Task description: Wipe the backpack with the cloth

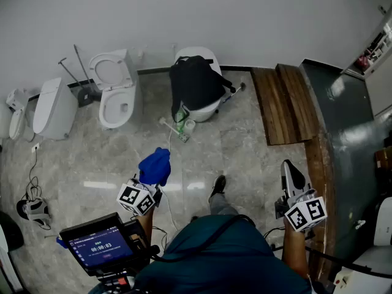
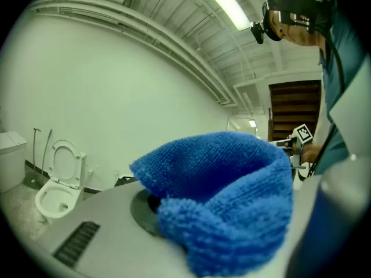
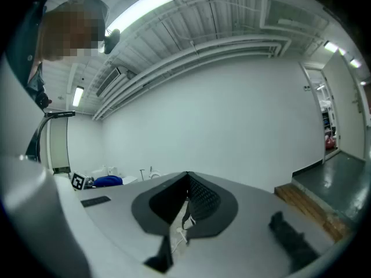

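Backpack isn't reached yet, so nearest stuff first. The blue cloth is clamped, bunched up, in the left gripper, probably kept ready for wiping. The right gripper is held closed on nothing, likely spare. Well off across the floor, it's draped over a white toilet, with its long axis seemingly pointed toward the wall.

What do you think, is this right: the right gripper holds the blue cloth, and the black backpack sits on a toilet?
No. The left gripper holds the blue cloth, as the left gripper view shows. The black backpack does sit on a toilet.
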Demonstrator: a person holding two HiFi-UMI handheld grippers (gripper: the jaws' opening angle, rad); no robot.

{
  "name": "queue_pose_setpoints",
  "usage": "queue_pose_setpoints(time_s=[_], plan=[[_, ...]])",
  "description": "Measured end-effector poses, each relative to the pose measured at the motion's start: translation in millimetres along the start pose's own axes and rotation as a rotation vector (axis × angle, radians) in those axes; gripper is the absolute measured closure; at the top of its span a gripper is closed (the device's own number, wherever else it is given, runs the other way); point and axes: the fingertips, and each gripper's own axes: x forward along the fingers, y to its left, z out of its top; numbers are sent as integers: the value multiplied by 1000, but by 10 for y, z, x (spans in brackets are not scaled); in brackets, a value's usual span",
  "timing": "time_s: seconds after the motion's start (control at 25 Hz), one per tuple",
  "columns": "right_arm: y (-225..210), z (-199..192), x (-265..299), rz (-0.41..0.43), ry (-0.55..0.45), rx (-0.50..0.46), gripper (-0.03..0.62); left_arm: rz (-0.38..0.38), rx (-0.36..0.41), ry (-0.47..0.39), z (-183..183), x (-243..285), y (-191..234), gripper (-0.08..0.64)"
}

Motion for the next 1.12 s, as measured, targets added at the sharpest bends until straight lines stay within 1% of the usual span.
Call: queue_pose_setpoints(time_s=[0.12,0.2,0.36,0.48,0.6,0.72,0.8,0.88,1.0,1.12], plan=[[16,23,158,47,5,-13,592,31,-21,-49,-113,92,42,502],[-207,84,551,85,4,-14,592,46,-7,-67,-123,499,160,502],[-829,87,1518,174,31,18,592,95,38,-13,-171,1574,550,502],[-999,103,2005,242,53,3,592,156,23,11,-276,2055,851,502],[-1030,101,2384,297,76,1,592,225,-19,63,-548,2382,1189,502],[-1025,106,2773,331,111,-17,592,262,-62,109,-767,2705,1591,502],[-1064,117,3049,329,133,-32,592,267,-89,139,-942,2940,1863,502],[-1117,150,3389,314,150,-45,592,269,-97,189,-1173,3211,2212,502],[-1176,174,4012,293,210,-66,592,290,-110,307,-1645,3655,2885,502],[-1213,179,4587,270,291,-70,592,313,-151,414,-2036,4033,3468,502]])
